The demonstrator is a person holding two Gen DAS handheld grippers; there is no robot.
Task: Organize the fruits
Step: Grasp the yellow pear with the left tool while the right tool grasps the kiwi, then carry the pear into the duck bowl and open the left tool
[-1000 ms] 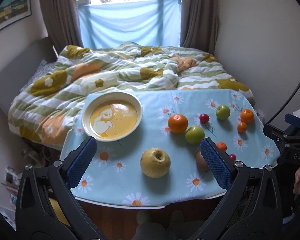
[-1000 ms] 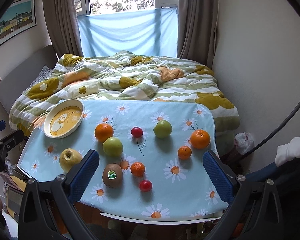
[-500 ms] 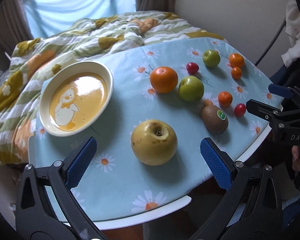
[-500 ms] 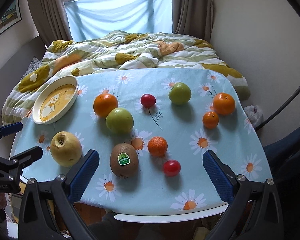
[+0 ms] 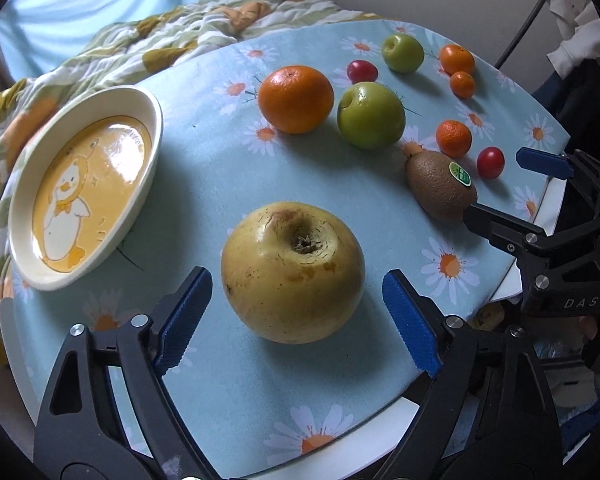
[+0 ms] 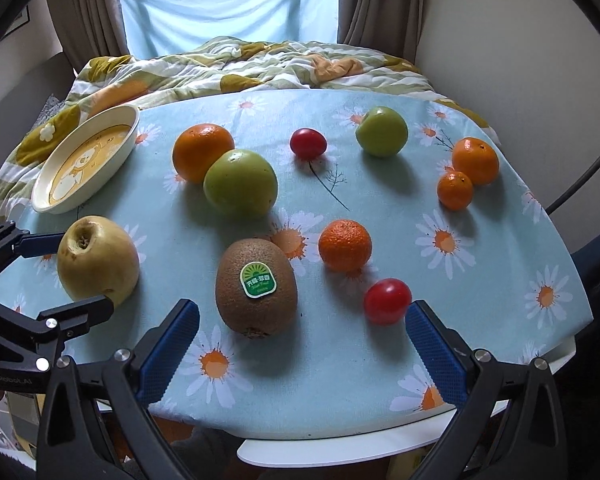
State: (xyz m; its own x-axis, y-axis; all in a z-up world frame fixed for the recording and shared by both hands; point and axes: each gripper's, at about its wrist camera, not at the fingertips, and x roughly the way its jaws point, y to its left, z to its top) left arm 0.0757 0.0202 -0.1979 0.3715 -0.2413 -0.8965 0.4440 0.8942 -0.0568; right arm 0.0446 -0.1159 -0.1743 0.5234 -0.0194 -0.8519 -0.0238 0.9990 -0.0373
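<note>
Yellow pear [image 5: 293,272]: stands on the daisy-print cloth near the table's near-left edge, stem end up, between the two blue pads of the left gripper, touching neither.
Left gripper [image 5: 296,314]: jaws closing around the pear, a gap showing on each side; nothing grasped.
Kiwi [image 6: 256,286]: lies just ahead of the right gripper, green sticker facing up, to the right of the pear.
Right gripper [image 6: 300,344]: jaws spread wide, released, holding nothing; the kiwi and a red cherry tomato [image 6: 387,301] sit just beyond its pads.
Small mandarin [image 6: 345,245]: just behind the kiwi and the tomato.
Large orange [image 6: 203,152]: behind the kiwi, touching or nearly touching a green apple [image 6: 240,188].
Far fruit: a second red tomato [image 6: 308,143], a second green apple [image 6: 381,131], and two more oranges [image 6: 475,160] close together at the right edge.
Duck dish [image 5: 148,118]: cream oval, yellow inside with a duck drawing, empty, at the table's left beyond the pear.
Tablecloth [image 6: 480,280]: pale blue with daisies.
Bed [image 6: 260,60]: behind the table, under a rumpled flowered quilt.
</note>
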